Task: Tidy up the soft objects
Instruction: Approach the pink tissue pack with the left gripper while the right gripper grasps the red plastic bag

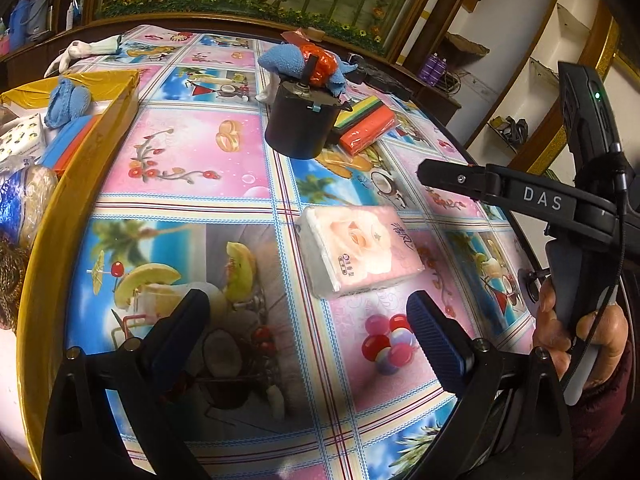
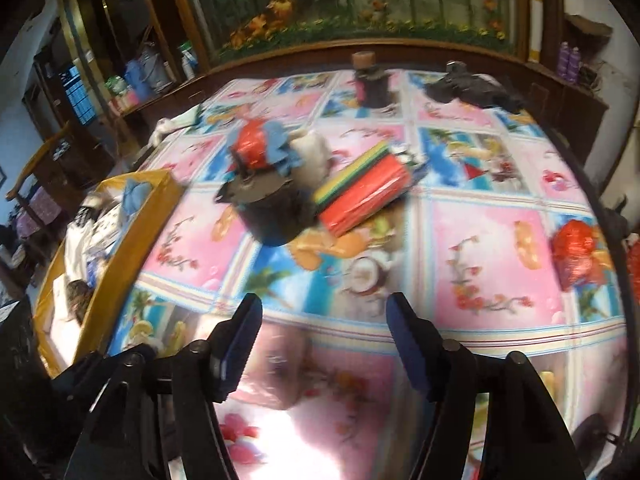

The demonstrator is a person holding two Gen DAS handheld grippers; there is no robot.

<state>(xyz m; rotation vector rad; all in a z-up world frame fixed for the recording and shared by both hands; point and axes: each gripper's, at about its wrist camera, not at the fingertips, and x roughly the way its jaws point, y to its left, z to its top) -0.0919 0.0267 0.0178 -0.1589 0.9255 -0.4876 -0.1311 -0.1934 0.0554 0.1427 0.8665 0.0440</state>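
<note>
Left wrist view: a pink tissue pack, flat and rose-printed, is seen on the counter just ahead of the left gripper, whose jaws stand wide and empty. Right wrist view, blurred: the pack is not made out; a red crumpled bag is shown instead. The right gripper jaws are parted, nothing between.

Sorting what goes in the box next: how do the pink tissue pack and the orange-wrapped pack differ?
The pink tissue pack is pale with a rose print; the orange-wrapped pack is plain bright orange. The tissue pack lies alone on the tablecloth; the orange one rests against a striped stack. Both are soft, plastic-wrapped blocks.
</note>
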